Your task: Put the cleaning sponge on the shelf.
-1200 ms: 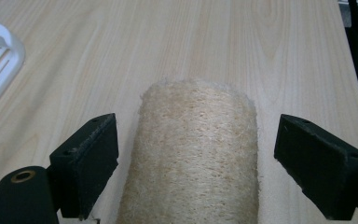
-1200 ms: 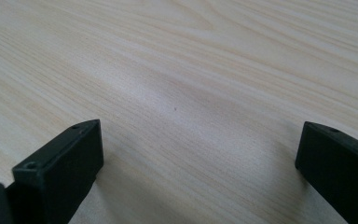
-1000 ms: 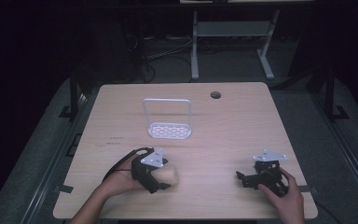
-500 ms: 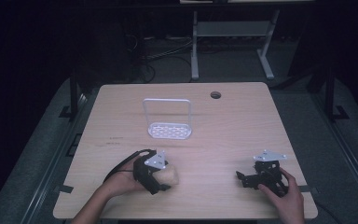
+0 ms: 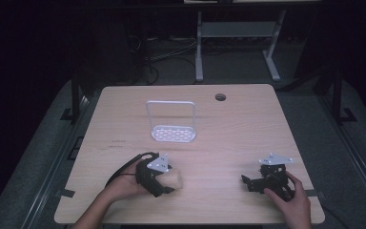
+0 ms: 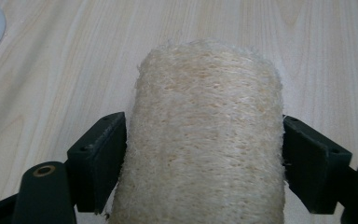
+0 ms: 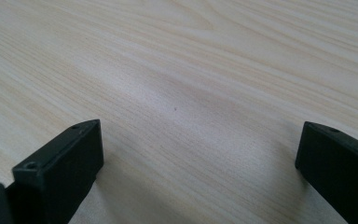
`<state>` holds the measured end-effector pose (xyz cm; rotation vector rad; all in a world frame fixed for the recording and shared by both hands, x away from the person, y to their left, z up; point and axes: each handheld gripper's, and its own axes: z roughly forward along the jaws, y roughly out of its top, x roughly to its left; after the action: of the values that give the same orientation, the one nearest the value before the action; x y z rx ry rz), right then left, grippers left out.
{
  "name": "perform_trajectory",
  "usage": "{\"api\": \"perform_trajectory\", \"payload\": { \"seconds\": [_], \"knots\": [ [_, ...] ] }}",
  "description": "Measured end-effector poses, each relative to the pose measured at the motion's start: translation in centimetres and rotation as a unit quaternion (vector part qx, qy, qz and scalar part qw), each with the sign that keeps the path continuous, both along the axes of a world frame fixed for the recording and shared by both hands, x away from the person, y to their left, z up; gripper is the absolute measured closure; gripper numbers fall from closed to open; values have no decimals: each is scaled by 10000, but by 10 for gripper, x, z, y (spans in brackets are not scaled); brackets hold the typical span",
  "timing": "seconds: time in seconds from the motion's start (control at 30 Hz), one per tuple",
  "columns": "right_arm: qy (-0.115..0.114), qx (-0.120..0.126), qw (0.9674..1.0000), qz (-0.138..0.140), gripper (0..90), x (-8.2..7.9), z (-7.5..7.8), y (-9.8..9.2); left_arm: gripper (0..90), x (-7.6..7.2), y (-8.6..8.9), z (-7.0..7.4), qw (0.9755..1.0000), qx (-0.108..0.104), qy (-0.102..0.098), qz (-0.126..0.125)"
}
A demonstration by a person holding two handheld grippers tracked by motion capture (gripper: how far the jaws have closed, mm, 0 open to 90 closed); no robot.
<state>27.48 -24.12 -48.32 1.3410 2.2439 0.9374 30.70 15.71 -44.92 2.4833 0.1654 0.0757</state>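
Observation:
A pale, fibrous loofah sponge (image 6: 205, 140) lies on the wooden table (image 5: 228, 138) near its front left, and it also appears as a beige lump (image 5: 175, 179) in the high view. My left gripper (image 5: 168, 184) has just been closing its jaws around it. In the left gripper view both black pads (image 6: 103, 154) touch the loofah's sides, with the left gripper (image 6: 204, 140) straddling it. My right gripper (image 5: 246, 183) rests at the front right, held by a hand. In the right gripper view, the right gripper (image 7: 200, 140) stands open over bare wood.
A white rack (image 5: 171, 133) with a perforated base and an upright loop frame stands mid-table, behind the left hand. A round cable hole (image 5: 220, 97) sits near the far edge. Dark floor and a metal stand lie beyond the table.
The left gripper's jaws have drawn in against the loofah. Both hands have stayed where they were.

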Motion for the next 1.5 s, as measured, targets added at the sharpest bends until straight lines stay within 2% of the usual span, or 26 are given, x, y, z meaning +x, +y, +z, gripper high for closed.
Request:
{"api": "perform_trajectory", "payload": {
  "seconds": [0.3,0.53,0.67,0.73,0.9,0.93,0.97,1.03,1.07,1.17,1.47,1.5],
  "knots": [
    [0,0,10000,0,7,0,0,0,257,-1,1,1,10000,-9,-13,-8],
    [1,0,10000,-1,7,0,0,0,259,-1,2,2,10000,-55,-23,79],
    [1,1,10000,-1,7,0,0,0,263,-1,2,4,9997,-126,-5,213],
    [1,2,10000,-2,7,0,0,0,264,-1,3,4,9991,-254,65,334],
    [1,1,10000,-2,7,0,0,0,265,1,8,5,9973,-274,43,677],
    [0,0,10000,-1,7,0,0,0,265,1,8,5,9973,-274,43,677],
    [1,0,10000,-1,7,0,0,0,265,1,9,7,9956,-345,73,873],
    [0,1,10000,0,7,0,0,0,265,2,11,8,9936,-361,17,1067],
    [1,1,10000,-1,7,0,0,0,265,3,12,9,9935,-322,-15,1091],
    [1,0,10000,-1,7,0,0,0,266,5,15,10,9893,-314,-65,1424],
    [1,1,10000,-1,7,0,0,0,266,9,20,16,9827,-466,-129,1787],
    [1,2,10000,-1,7,0,0,0,266,9,20,16,9827,-466,-129,1787]
  ]
}}
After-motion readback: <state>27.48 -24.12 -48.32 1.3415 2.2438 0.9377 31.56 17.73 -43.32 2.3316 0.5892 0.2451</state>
